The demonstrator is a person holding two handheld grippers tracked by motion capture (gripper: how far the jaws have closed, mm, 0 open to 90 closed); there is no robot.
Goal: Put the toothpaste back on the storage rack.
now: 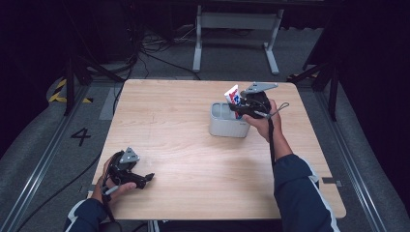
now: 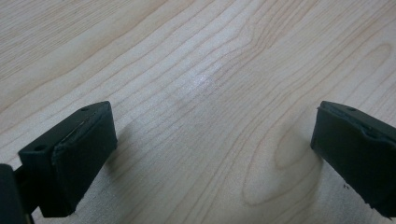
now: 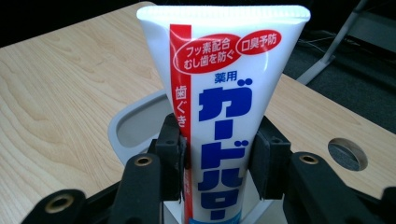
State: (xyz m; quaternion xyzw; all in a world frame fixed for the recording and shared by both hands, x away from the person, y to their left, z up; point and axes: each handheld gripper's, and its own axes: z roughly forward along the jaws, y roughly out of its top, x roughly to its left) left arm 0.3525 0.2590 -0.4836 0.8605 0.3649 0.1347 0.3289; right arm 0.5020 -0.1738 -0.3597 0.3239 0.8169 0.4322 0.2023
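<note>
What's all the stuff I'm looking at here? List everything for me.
tube: one, white with red and blue print, upright between the right gripper's fingers, lower end in the holder
holder: one, grey, compartmented, on the table's far right part
table: one, light wood, centre
stand: one, grey metal legs, on the floor behind the table
floor marking: one, black "4", left of the table
left gripper: one, black, open, near the table's near left edge
right gripper: one, black, shut on the tube above the holder
sleeves: two, dark blue, bottom edge
</note>
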